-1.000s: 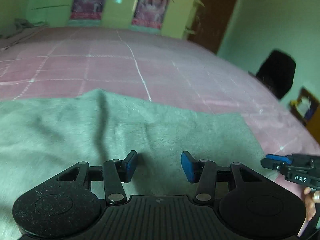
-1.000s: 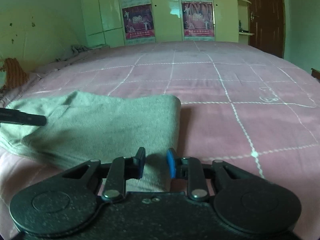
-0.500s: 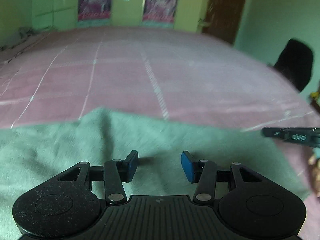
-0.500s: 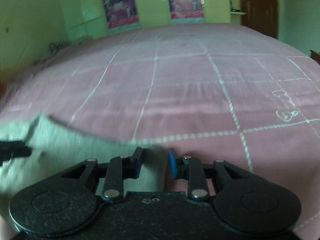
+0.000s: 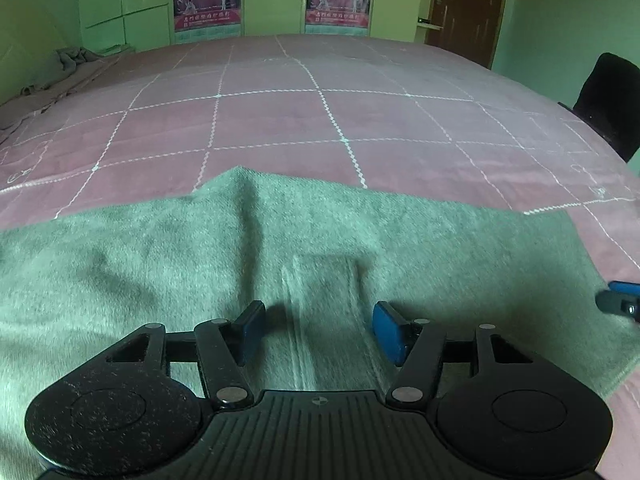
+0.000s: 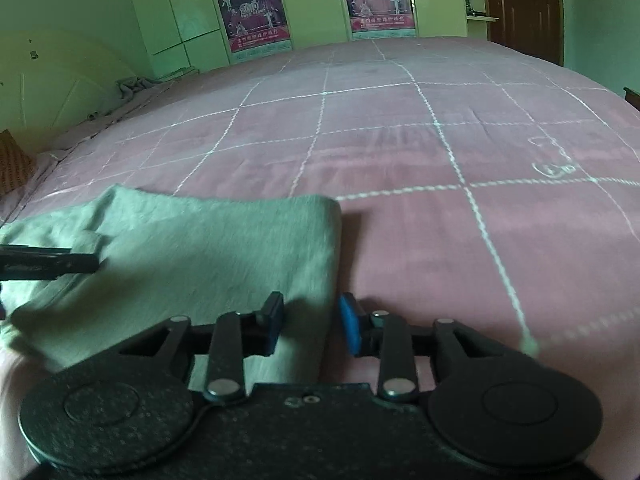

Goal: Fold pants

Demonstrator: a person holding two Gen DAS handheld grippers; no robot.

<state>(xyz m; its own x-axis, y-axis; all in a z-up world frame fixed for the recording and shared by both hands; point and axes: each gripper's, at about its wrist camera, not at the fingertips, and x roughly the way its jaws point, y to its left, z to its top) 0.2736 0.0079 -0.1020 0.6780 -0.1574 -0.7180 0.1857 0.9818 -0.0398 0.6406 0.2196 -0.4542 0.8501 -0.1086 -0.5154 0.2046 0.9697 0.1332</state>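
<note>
The pants (image 5: 160, 264) lie flat on the bed (image 5: 320, 128) as a folded green-grey slab, long axis running nine to three across the left wrist view. The left gripper (image 5: 316, 330) hangs over the middle of that slab, cloth directly under and ahead of its jaws at twelve. The right gripper (image 6: 308, 328) sits at the slab's right end, straddling the folded edge that runs away toward twelve; cloth spreads to nine and ten, bare bed to three. So the right hand is nearer an edge it could take, the left nearer the bulk.

Both sets of jaws are opening, cloth below but no pad pressing on it: released.

The fabric looks soft and fleecy, with one raised ridge at eleven of the left jaws and pale streaks between them. The far edge is uneven; the right end is a rounded, thick fold.
</note>
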